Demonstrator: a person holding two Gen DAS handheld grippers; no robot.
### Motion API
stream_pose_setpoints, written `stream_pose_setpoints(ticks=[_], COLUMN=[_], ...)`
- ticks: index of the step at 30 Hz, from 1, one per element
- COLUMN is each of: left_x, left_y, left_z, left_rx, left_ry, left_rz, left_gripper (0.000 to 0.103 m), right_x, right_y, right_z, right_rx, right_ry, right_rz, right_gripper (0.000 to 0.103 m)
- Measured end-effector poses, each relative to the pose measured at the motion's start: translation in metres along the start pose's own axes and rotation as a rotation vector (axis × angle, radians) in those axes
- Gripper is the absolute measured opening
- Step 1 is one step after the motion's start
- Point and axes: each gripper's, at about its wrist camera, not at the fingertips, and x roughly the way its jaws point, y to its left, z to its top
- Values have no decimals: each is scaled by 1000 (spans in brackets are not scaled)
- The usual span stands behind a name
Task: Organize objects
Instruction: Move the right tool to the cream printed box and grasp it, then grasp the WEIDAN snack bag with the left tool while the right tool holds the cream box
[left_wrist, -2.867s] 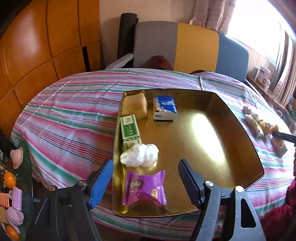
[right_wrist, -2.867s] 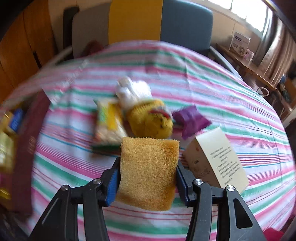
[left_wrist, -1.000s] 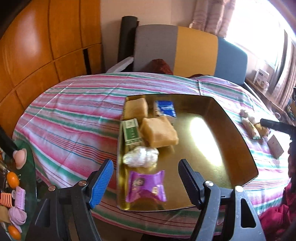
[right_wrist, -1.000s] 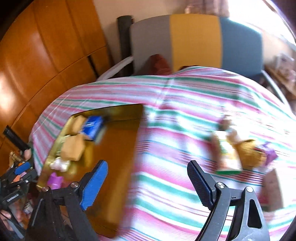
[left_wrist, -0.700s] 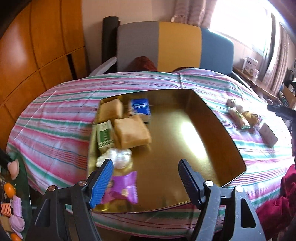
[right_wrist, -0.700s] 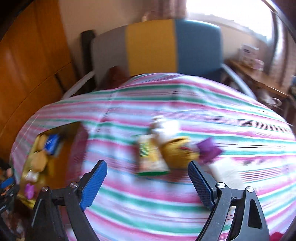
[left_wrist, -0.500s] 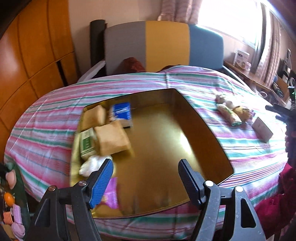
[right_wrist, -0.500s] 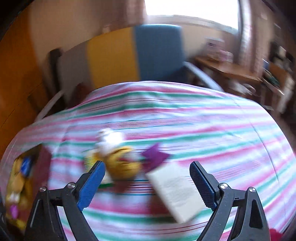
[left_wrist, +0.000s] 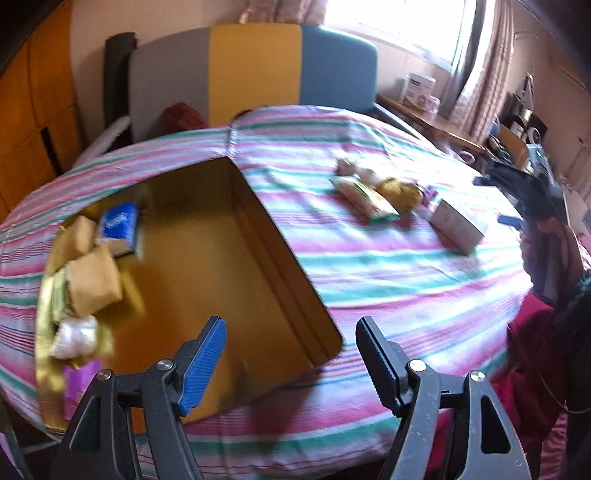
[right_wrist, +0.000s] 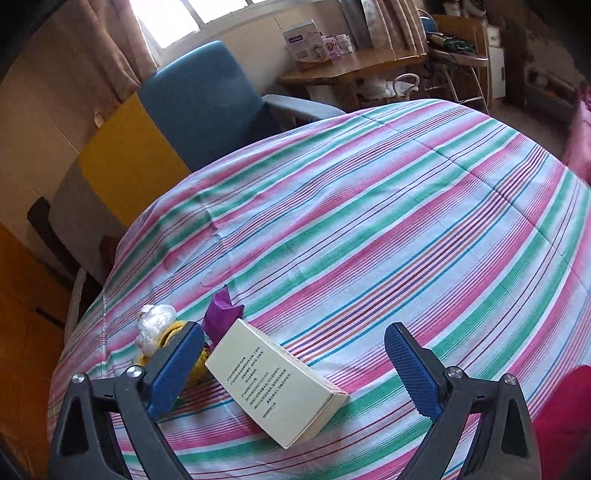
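Left wrist view: your left gripper (left_wrist: 290, 363) is spread and empty over the tray (left_wrist: 280, 258) edge; the box (left_wrist: 457, 229) lies far ahead and right.

Right wrist view: your right gripper (right_wrist: 293, 369) is nearer, jaws spread, box (right_wrist: 277, 384) between them, long axis slanting left-ahead to right-near.

The left wrist view looks down from the near edge of the striped bench (left_wrist: 369, 266), facing the gold tray (left_wrist: 207, 266) and chairs beyond. The right wrist view sits low and close over the bench's right side. Both views share the cream box (left_wrist: 458, 225) (right_wrist: 277, 384) and snack packets.
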Motion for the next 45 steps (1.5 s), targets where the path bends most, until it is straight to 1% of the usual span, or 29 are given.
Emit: stream_pose_setpoints(ticks=[4,6,9,14,18,19,20,21,22,25,28,32,37,40,43,45], left_x=[3,4,1,0,1,4,7,10,12,26,51,87,133,151,170,182], left_y=[-9,-12,-15,-25,-38,-42,-47,-50,-53,-64,-71,-73,-76,-81,-87,-90], left_z=[-6,-6,0,21,41,46,50,54,57,69,82,98,119,129,141,149], left_rx=[20,27,33,40,44,45,44,40,36,26,-5,-67,-133,-122,-120,-104], left_ry=[20,27,20,1,-11,-10,-10,-7,-4,9,46,96,138,132,144,134], left_rz=[-25,-39,-59,-96,-140,-148,-150,-152,-157,-156,-141,-131,-113,-79,-58,-19], left_gripper=[73,73,73,73,73,73,73,73,73,73,73,73,72,72,69,69], right_x=[8,11,17,35,49,50,52,51,48,43,46,47,45,46,47,48], right_y=[10,16,29,52,58,58,59,62,65,73,73,63,62,60,57,57], right_z=[-10,-12,-18,-31,-38,-39,-41,-43,-45,-52,-55,-47,-46,-43,-40,-40], right_rx=[-48,-95,-190,-373,-464,-477,-497,-514,-535,-581,-584,-515,-497,-484,-470,-472], right_ry=[30,35,42,72,94,100,112,123,114,122,153,189,191,191,192,195], right_rz=[-8,-21,-51,-104,-156,-158,-153,-151,-147,-129,-130,-105,-108,-111,-112,-113], right_gripper=[99,102,102,103,102,95,80,54,50,50,50,51,51,51,51,51])
